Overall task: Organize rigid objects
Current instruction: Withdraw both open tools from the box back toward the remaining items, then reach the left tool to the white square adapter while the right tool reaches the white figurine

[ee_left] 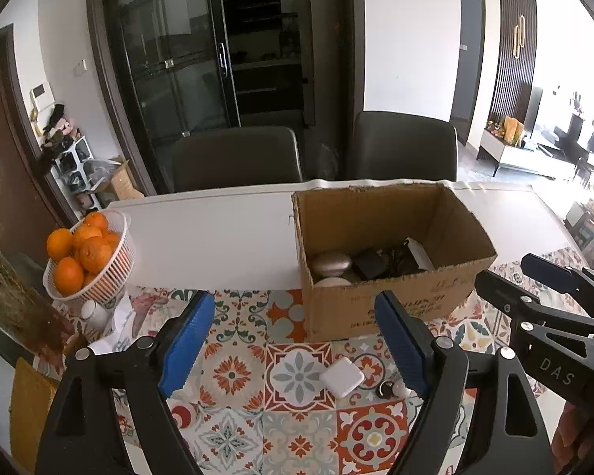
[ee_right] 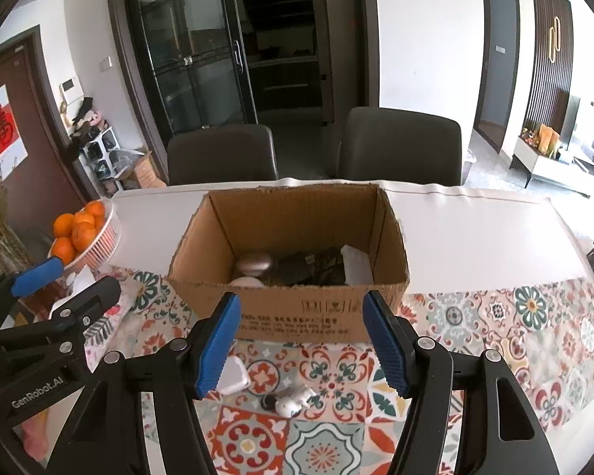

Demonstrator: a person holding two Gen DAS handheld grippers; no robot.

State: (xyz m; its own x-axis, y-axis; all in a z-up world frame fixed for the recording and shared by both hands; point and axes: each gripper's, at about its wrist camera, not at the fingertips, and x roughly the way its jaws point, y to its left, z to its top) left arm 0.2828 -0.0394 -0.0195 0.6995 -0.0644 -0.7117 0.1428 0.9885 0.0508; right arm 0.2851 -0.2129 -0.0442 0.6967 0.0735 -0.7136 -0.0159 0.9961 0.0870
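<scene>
Open claws (ee_left: 297, 340), cardboard box (ee_left: 380, 308) holding gadgets (ee_left: 370, 265)

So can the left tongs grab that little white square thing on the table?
Probably yes. The left tongs stand open with the white square block lying flat between and just ahead of them. Nothing covers it; the cardboard box sits further back.
</scene>
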